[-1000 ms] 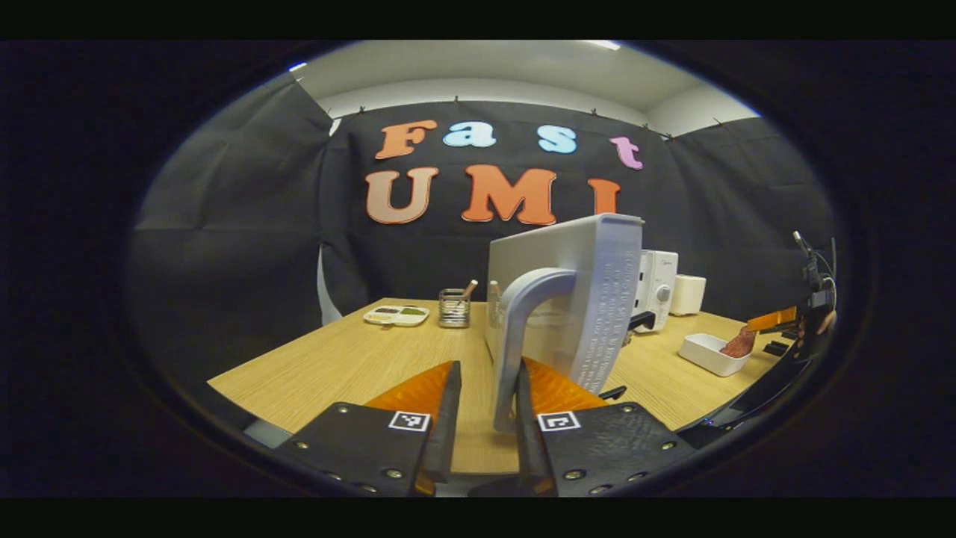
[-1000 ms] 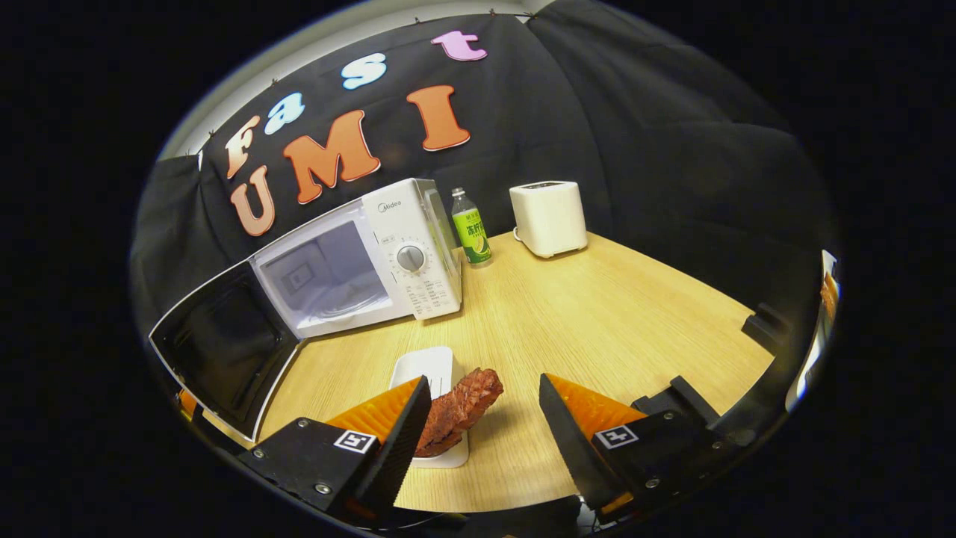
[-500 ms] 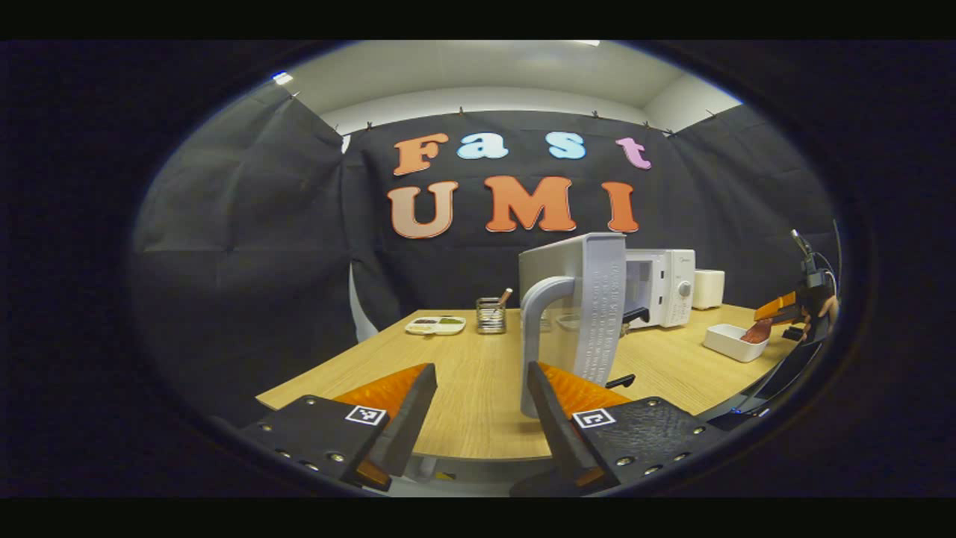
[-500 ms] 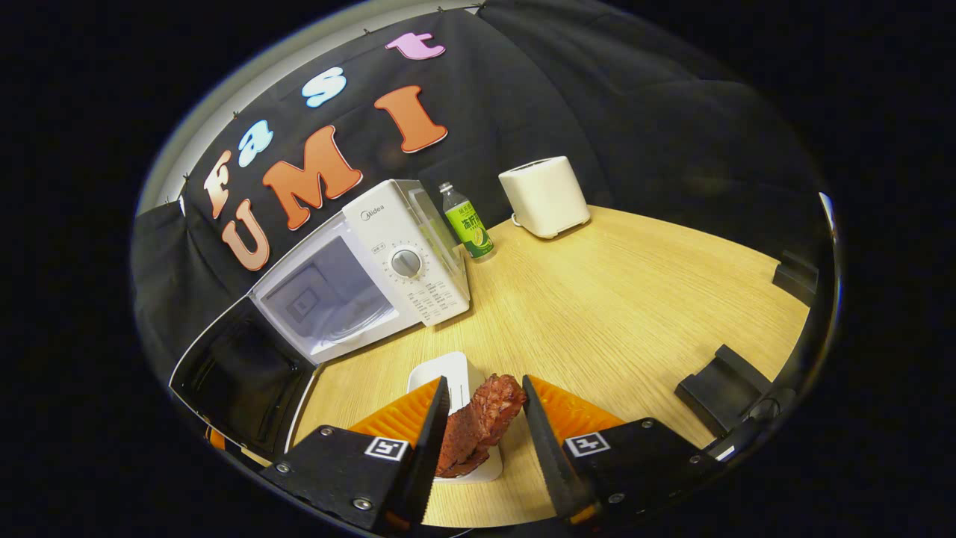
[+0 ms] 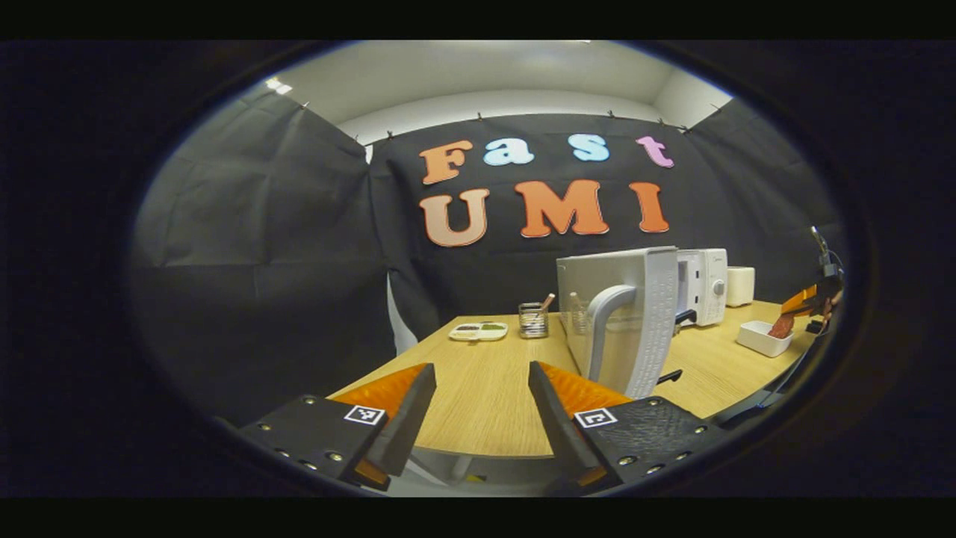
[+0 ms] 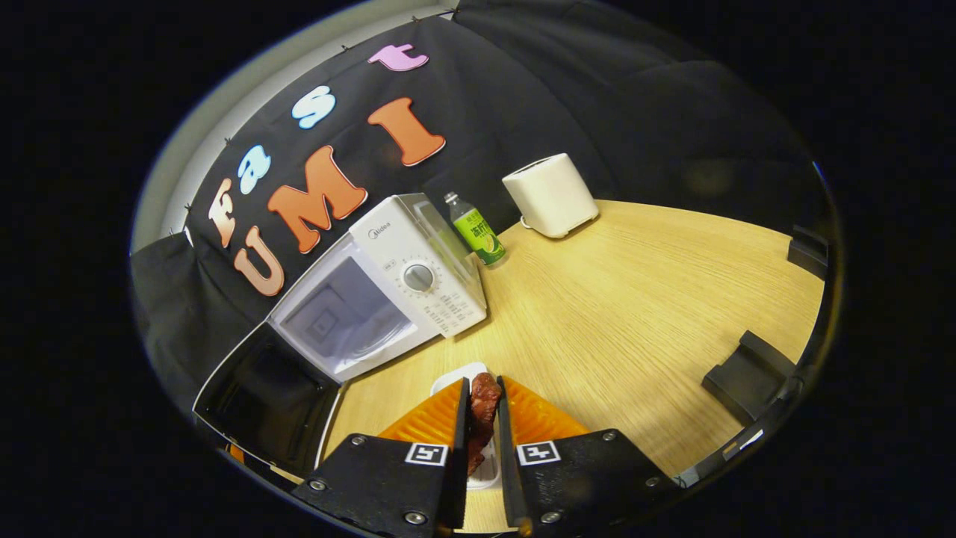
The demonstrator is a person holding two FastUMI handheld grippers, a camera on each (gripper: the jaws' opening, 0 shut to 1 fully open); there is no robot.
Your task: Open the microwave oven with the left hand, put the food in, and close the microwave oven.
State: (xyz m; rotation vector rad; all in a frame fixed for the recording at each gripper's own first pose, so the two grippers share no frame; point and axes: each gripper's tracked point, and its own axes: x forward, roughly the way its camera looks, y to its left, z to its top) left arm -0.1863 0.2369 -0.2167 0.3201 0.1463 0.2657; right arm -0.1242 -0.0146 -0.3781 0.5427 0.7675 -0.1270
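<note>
Right gripper (image 6: pixel 482 418) has its fingers clamped on the food (image 6: pixel 483 400), a reddish-brown chunk, w/ the white dish (image 6: pixel 455 376) just under and behind it on the table (image 6: pixel 635 299). Up-left of those fingers sits the microwave (image 6: pixel 396 291), door (image 6: pixel 269 400) swung wide open, cavity showing. Green bottle (image 6: pixel 476 237) and toaster (image 6: pixel 551 194) are further back, right of the microwave. Left gripper (image 5: pixel 482 392) fingers are spread apart, holding nothing; door handle (image 5: pixel 605 325) is just ahead-right of the right finger, not touching afaict.
</note>
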